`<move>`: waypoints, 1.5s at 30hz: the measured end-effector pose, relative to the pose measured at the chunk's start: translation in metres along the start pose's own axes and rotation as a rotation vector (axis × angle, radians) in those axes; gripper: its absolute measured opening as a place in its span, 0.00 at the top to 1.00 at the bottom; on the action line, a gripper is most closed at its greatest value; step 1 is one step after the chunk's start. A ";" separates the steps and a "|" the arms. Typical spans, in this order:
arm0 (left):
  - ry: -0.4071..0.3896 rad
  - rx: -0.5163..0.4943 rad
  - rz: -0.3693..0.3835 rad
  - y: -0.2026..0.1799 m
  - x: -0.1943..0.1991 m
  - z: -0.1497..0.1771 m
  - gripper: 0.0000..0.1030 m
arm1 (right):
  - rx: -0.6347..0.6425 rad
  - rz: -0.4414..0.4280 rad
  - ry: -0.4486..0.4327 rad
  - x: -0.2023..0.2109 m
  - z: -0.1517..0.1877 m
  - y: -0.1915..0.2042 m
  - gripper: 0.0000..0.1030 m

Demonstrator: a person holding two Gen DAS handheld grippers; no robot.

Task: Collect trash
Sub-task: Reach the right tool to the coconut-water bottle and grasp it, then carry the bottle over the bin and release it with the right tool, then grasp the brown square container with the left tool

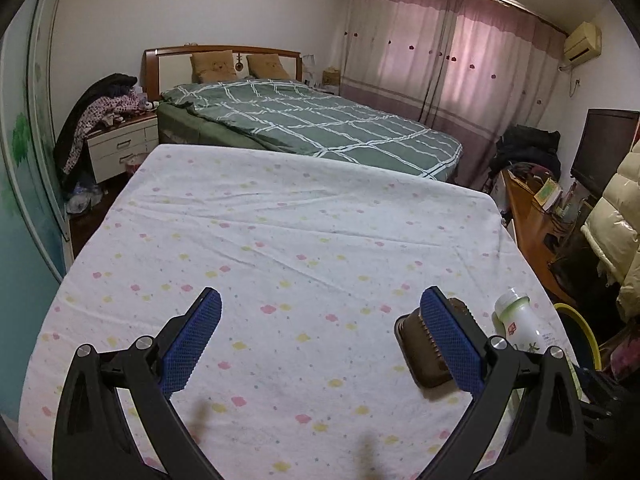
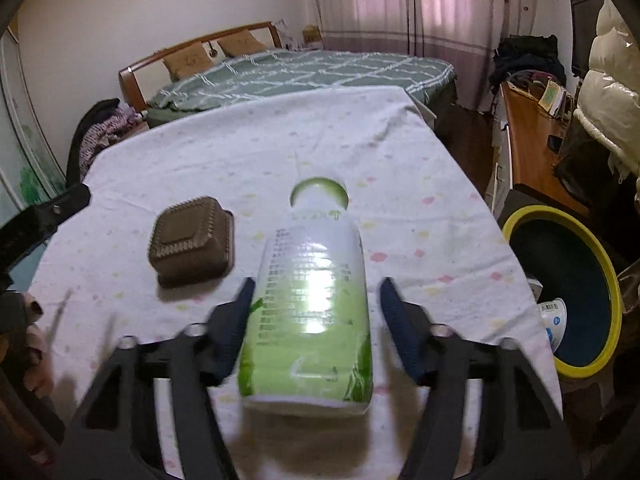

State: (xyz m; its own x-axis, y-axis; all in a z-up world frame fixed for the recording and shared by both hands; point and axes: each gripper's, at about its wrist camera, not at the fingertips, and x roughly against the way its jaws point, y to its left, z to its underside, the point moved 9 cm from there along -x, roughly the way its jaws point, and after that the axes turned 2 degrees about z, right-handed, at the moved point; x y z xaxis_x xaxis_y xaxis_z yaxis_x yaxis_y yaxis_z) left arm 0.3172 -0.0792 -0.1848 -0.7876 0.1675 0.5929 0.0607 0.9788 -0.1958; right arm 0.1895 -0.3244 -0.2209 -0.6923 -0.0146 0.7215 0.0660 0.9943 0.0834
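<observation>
The left gripper (image 1: 320,336) is spread wide over the sheet (image 1: 280,220), nothing between its pads; the brown box (image 1: 420,356) lies against its right pad. The right gripper (image 2: 316,320) straddles the bottle (image 2: 308,292), left pad touching, right pad apart. The bin (image 2: 560,292) sits to its right.

left hand-held gripper (image 1: 320,332) spread, right hand-held gripper (image 2: 316,316) parted
</observation>
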 end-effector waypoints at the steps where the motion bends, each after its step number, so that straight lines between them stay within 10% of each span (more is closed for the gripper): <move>1: 0.001 0.001 -0.001 -0.001 0.000 0.000 0.05 | -0.003 0.001 -0.002 -0.001 0.001 -0.001 0.52; 12: 0.002 -0.008 0.001 -0.003 0.000 0.002 0.05 | -0.094 0.054 -0.067 0.014 -0.011 -0.050 0.52; 31: 0.059 -0.054 0.029 -0.028 -0.007 0.017 0.05 | -0.469 0.397 -0.120 0.023 -0.010 -0.239 0.46; 45: 0.172 -0.148 0.076 -0.098 -0.015 0.045 0.05 | -0.504 0.360 -0.140 0.024 -0.010 -0.245 0.42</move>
State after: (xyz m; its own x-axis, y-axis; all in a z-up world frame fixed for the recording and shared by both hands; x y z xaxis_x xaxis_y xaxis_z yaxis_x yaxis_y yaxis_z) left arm 0.2953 -0.1824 -0.2096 -0.6621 0.2469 0.7076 0.2151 0.9671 -0.1361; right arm 0.1641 -0.5698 -0.2170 -0.6490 0.3590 0.6707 0.6185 0.7624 0.1904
